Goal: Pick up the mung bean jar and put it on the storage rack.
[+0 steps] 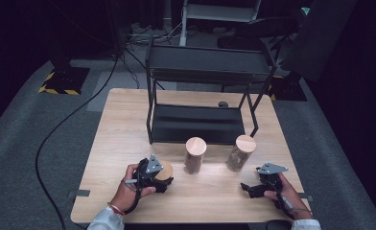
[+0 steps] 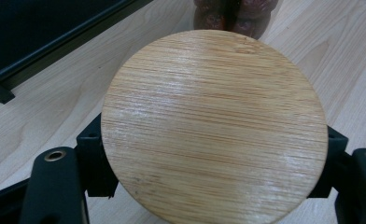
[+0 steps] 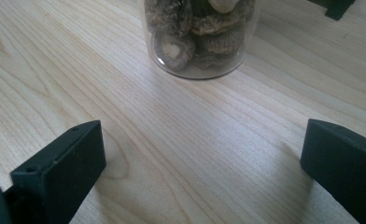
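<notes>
A short jar with a round wooden lid (image 1: 166, 170) (image 2: 214, 126) stands at the front left of the wooden table (image 1: 123, 139). My left gripper (image 1: 163, 182) (image 2: 214, 158) is shut on it, one black jaw pressed against each side just under the lid. The jar's body and contents are hidden by the lid. My right gripper (image 1: 247, 188) (image 3: 202, 163) rests low over the front right of the table, open, with bare wood between its jaws. A glass jar of dried mushrooms (image 1: 240, 152) (image 3: 197, 35) stands a little beyond it.
A taller wooden-lidded jar (image 1: 194, 155) stands mid-table, seen with dark reddish contents (image 2: 235, 14) just beyond the held lid. A black two-tier metal rack (image 1: 200, 122) fills the back half of the table. A small dark object (image 1: 223, 104) lies behind it.
</notes>
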`<state>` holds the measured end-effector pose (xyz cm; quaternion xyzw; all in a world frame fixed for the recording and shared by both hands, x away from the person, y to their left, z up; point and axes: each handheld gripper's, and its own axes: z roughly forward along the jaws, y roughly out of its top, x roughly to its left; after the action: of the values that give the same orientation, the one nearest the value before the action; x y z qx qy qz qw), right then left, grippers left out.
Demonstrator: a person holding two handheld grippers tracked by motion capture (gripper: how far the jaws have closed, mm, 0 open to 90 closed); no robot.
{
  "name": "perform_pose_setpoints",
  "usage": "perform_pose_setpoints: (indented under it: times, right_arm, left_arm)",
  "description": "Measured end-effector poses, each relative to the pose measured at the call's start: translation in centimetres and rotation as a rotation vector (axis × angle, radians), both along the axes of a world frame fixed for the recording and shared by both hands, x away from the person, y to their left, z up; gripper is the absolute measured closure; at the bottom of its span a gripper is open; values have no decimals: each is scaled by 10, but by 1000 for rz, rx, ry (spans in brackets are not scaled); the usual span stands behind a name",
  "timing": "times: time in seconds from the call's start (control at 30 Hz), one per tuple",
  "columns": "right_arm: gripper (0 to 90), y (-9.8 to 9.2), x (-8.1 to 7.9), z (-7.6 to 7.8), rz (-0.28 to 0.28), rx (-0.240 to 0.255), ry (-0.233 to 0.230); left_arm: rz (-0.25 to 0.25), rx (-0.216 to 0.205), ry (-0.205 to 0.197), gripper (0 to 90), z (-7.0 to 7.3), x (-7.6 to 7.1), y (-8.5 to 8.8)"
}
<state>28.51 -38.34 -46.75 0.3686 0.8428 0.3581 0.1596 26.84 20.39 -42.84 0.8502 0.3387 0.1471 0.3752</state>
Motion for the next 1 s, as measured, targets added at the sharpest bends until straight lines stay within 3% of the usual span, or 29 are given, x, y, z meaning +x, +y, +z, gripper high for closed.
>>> perform_pose_setpoints:
  times: [0.27,0.4,0.6,1.0]
  right_arm:
    - [0,0,0,0,0,0,0]
    - [0,0,0,0,0,0,0]
    - [0,0,0,0,0,0,0]
    - [0,0,0,0,0,0,0]
  left_arm:
    - [16,7,0,248,2,0,-2]
    - [31,-10,-20,249,4,-4,1]
    - [79,-17,-26,248,9,-1,2]
    - [165,-43,-22,249,14,21,-2]
